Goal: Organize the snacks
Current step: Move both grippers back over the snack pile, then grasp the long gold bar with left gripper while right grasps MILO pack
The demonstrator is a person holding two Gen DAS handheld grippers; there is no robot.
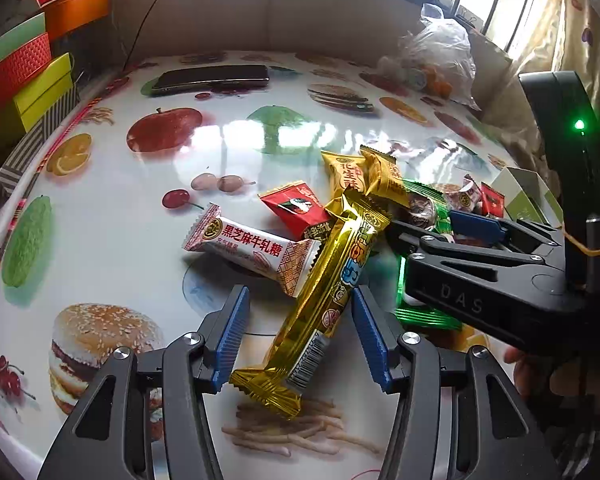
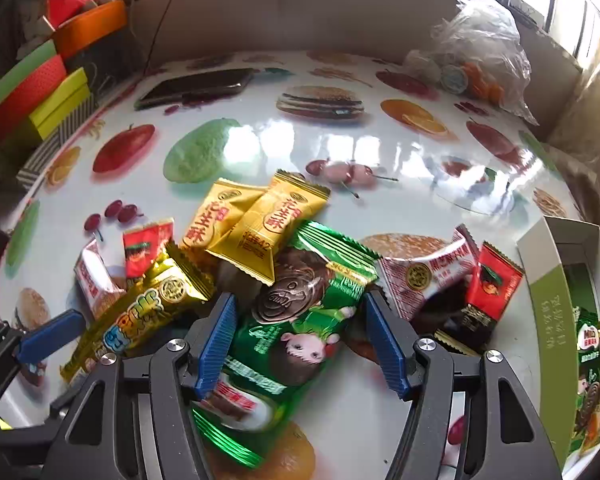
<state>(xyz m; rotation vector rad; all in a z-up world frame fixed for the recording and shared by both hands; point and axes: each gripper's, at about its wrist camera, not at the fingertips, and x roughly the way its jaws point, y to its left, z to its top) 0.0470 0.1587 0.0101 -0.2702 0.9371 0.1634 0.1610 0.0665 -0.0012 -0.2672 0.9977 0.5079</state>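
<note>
My left gripper [image 1: 300,340]: jaws spread apart, blue pads either side of the long gold snack bar [image 1: 320,292]; the pads do not press on it, a gap shows on both sides.
Gold bar: lies slanted on the table, its near crimped end between my left fingers, its far end resting up on the pile.
My right gripper [image 2: 300,344]: jaws wide, straddling the green cookie packet [image 2: 296,328] without squeezing it; whether the left pad brushes the wrapper I cannot tell.
Green packet: lies flat under my right jaws, its far end tucked under two yellow peanut candy packets [image 2: 256,224].
White nougat packet [image 1: 252,248]: just left of the gold bar, touching it.
Red packet [image 1: 296,208]: behind the nougat, against the pile.
Right of the pile: another white packet [image 2: 424,276] and a red one [image 2: 488,292], overlapping.
Open box [image 2: 560,276]: at the right edge of the table, with snacks already lying inside.
Table [image 1: 140,216]: glossy white cloth printed with fruit and burgers.
Farther back: a dark phone [image 1: 212,78] lies flat near the far edge.
Far right: a clear plastic bag [image 2: 480,48] of small items.
Far left: coloured boxes [image 1: 24,72] stacked beside the table.
</note>
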